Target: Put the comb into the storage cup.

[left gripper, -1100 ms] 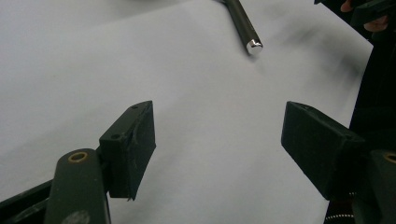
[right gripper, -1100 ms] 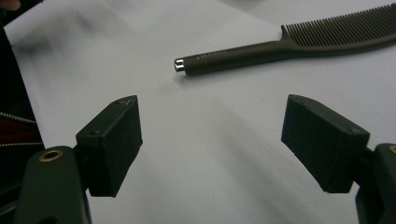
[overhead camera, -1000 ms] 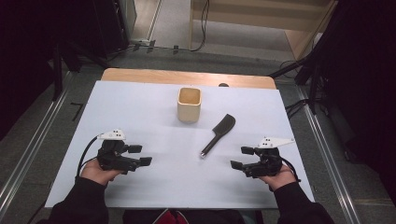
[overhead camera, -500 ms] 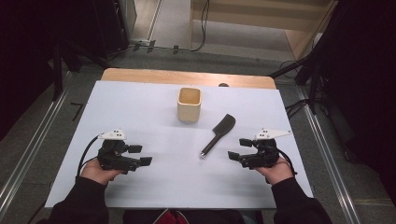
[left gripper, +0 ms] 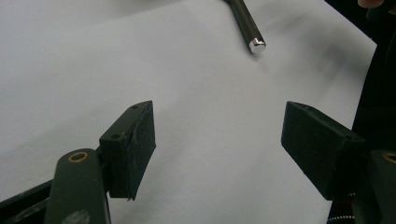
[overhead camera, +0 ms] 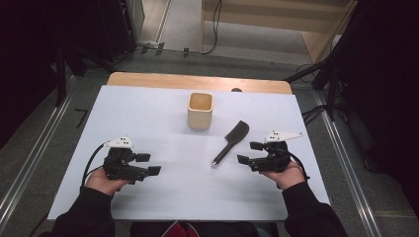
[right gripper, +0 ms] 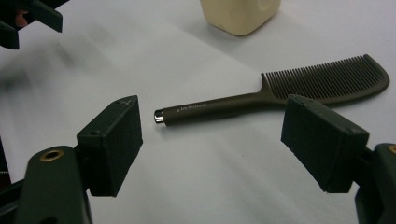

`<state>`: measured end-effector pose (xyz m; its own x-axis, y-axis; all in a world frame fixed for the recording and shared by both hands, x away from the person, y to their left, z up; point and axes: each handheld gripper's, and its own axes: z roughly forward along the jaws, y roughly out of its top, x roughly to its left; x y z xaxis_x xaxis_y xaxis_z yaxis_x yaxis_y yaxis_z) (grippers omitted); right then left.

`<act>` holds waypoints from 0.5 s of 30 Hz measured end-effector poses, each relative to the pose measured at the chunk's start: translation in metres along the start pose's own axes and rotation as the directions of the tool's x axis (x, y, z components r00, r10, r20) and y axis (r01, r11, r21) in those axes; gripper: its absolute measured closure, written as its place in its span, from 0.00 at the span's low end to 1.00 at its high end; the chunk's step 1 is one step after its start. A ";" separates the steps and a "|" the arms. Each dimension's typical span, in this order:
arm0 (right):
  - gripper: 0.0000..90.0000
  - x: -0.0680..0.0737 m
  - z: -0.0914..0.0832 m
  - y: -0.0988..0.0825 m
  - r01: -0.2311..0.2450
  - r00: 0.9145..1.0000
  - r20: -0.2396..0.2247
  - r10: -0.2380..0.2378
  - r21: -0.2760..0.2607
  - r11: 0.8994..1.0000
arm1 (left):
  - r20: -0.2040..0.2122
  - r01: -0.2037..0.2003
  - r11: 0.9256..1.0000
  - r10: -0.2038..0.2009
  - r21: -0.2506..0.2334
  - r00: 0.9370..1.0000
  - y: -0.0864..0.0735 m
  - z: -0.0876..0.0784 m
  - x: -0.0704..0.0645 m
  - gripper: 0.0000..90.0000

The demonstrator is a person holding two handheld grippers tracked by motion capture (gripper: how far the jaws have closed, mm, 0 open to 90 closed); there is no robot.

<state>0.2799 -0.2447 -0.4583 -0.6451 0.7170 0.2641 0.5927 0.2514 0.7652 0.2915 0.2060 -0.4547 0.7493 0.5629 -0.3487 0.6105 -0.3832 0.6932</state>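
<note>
A dark comb (overhead camera: 230,142) (right gripper: 280,91) with a long handle lies on the white table sheet (overhead camera: 163,128), right of centre, its metal-tipped handle end (left gripper: 256,44) pointing toward me. Behind it stands a cream square cup (overhead camera: 200,110) (right gripper: 239,15), upright and open-topped. My right gripper (overhead camera: 250,152) (right gripper: 215,144) is open just right of the comb's handle, jaws wide and facing it, nothing between them. At the front left my left gripper (overhead camera: 147,164) (left gripper: 217,144) hovers open over bare sheet, pointing right toward the handle tip.
The sheet covers a wooden table whose back edge (overhead camera: 197,81) shows beyond the cup. Metal floor rails (overhead camera: 346,148) run along both sides. Dark equipment and cables (overhead camera: 316,113) stand around the table.
My right gripper has moved left and a little forward, closer to the comb's handle. The left gripper, comb and cup have stayed put.
</note>
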 end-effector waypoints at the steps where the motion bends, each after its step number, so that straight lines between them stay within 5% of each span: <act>1: 0.21 0.000 0.000 0.000 0.000 1.000 0.000 0.000 0.000 1.000 | 0.000 0.000 1.000 0.000 0.000 1.000 0.000 0.000 0.000 0.29; 15: 0.21 0.004 0.013 0.014 0.010 1.000 0.006 -0.010 -0.011 1.000 | -0.001 -0.001 1.000 0.001 0.002 1.000 0.000 0.000 0.000 0.30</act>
<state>0.2922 -0.2302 -0.4542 -0.6479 0.7186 0.2526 0.5809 0.2517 0.7741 0.2915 0.2058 -0.4548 0.7497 0.5631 -0.3476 0.6102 -0.3852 0.6923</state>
